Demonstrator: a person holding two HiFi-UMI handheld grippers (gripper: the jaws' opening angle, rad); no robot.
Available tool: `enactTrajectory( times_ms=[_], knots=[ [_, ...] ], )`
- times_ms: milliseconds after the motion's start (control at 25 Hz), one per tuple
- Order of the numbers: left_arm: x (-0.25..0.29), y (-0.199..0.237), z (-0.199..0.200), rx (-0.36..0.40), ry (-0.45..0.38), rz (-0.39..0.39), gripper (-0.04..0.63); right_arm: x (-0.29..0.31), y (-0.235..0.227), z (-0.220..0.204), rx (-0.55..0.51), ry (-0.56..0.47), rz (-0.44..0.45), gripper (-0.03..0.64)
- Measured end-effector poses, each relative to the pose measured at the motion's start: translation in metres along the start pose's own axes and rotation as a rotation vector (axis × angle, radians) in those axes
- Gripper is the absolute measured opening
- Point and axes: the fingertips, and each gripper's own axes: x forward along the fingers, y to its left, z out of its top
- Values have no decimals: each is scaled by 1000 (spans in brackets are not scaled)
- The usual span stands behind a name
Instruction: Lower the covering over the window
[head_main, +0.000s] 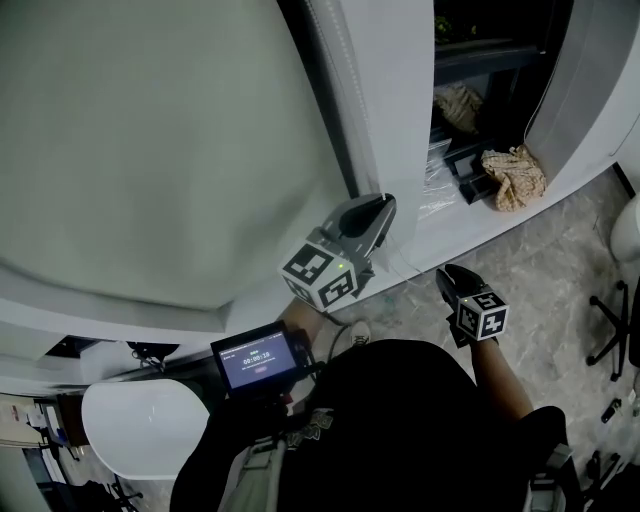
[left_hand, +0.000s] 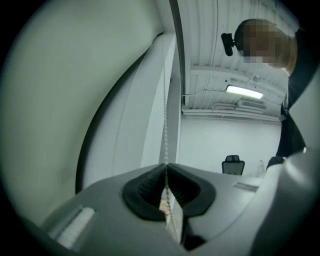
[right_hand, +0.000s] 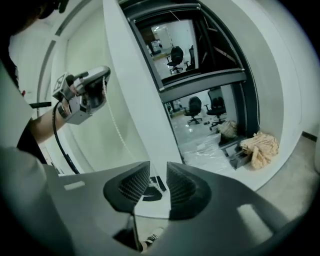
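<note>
One grip only: the left gripper (left_hand: 166, 170) pinches the upright bead chain (left_hand: 165, 120); the right gripper (right_hand: 158, 175), jaws apart and empty, sees that chain to its upper left.

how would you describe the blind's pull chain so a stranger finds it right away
Find the large pale blind over the window, then the white upright at its right edge. The pull chain hangs beside that upright: a thin line of tiny beads, pinched in the shut left gripper.
</note>
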Motion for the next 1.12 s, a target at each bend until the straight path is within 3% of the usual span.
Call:
enactTrajectory(
  times_ms=[200, 320, 480, 560, 760, 920, 1120],
  knots=[
    [-14, 14, -13, 22, 38, 102, 9, -19, 33, 22, -30, -115, 87, 97],
    [-33, 27, -14, 17, -11, 220, 13, -31, 50, 32, -26, -133, 172, 88],
    [-78, 30, -31, -79, -74, 391, 48, -51, 87, 35, -27, -117, 349, 44],
    [-108, 26, -60, -137, -37, 479, 51, -54, 105, 24, -38, -79, 418, 38],
    [-200, -8, -157, -291, 145, 673, 51, -45, 149, -18, -16, 49, 582, 40],
    [-265, -64, -206, -374, 250, 714, 47, -42, 193, -49, 31, 119, 687, 38],
    [-311, -120, -218, -384, 264, 651, 34, -53, 256, -80, 25, 174, 775, 44]
  ],
)
